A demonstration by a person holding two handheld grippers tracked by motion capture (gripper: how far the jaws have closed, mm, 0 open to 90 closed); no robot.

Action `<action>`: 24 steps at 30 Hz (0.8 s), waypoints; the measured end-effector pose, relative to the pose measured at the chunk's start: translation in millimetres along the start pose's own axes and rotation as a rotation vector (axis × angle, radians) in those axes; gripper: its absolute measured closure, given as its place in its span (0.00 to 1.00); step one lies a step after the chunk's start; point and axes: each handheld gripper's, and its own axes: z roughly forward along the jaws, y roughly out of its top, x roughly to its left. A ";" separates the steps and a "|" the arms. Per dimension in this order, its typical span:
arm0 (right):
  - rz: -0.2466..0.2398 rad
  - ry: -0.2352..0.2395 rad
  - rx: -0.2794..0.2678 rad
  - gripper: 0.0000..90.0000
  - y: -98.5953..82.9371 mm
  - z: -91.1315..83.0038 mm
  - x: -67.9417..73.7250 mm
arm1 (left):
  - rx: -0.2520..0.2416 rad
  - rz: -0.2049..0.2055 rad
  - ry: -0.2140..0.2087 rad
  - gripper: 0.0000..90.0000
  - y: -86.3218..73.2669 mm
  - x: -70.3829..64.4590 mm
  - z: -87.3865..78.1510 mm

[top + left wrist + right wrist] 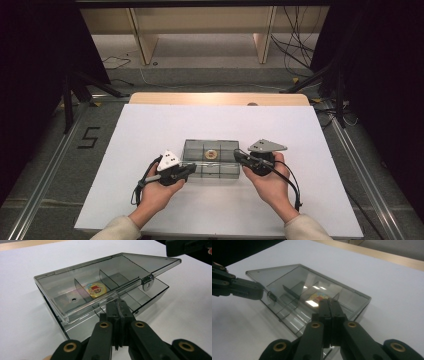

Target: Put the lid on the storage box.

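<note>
A smoky clear plastic box [220,146] with divided compartments lies mid-table on a white sheet. Its lid [82,277] is tilted up a little, front edge raised. A round picture badge [96,290] rests in the middle back compartment and is also visible as the badge [210,154] from above. My left gripper [117,305] is shut, its tips right at the raised front lip of the lid, with nothing seen between the jaws. My right gripper [328,302] is shut too, tips against the box's right end [359,307]. From above, the left gripper [191,169] and right gripper [237,155] flank the box.
The white sheet [150,125] covers most of the table, with a wooden strip [220,98] along the far edge. Black stands and cables lie on the floor beyond. The other compartments of the box look bare.
</note>
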 end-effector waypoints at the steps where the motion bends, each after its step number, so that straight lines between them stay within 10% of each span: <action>1: 0.004 -0.011 -0.005 0.98 -0.1 -1.4 -1.6 | 0.001 0.000 -0.001 1.00 -0.2 0.1 -0.1; 7: 0.046 -0.072 0.047 1.00 -12.9 -8.2 -18.0 | 0.003 -0.002 -0.004 1.00 -0.8 -0.3 -0.3; 24: 0.032 0.015 0.174 1.00 -39.5 -10.3 -7.4 | 0.023 0.002 -0.009 1.00 -5.6 -1.0 -0.2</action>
